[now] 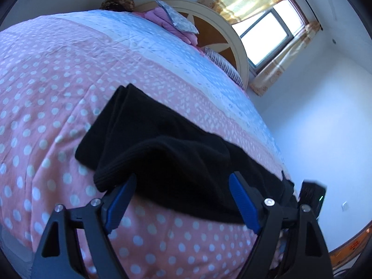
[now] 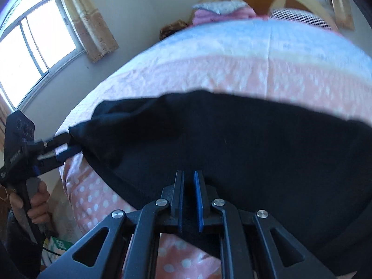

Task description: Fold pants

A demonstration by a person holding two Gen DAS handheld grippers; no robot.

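Black knit pants (image 1: 162, 148) lie on the pink polka-dot bedspread (image 1: 46, 116), partly folded, one end stretching up-left. My left gripper (image 1: 183, 186) is open, its blue pads either side of the pants' near edge, the cloth draped over the gap. In the right wrist view the pants (image 2: 232, 134) fill the middle. My right gripper (image 2: 188, 176) is shut on the pants' near edge. The left gripper (image 2: 69, 151) shows at the left of that view, at the pants' corner, held by a hand.
The bed's head has pink and grey pillows (image 1: 176, 21) against a round wooden headboard (image 1: 223, 32). A curtained window (image 1: 267, 30) is beyond. The bed edge drops off to the right at a white wall (image 1: 313, 116).
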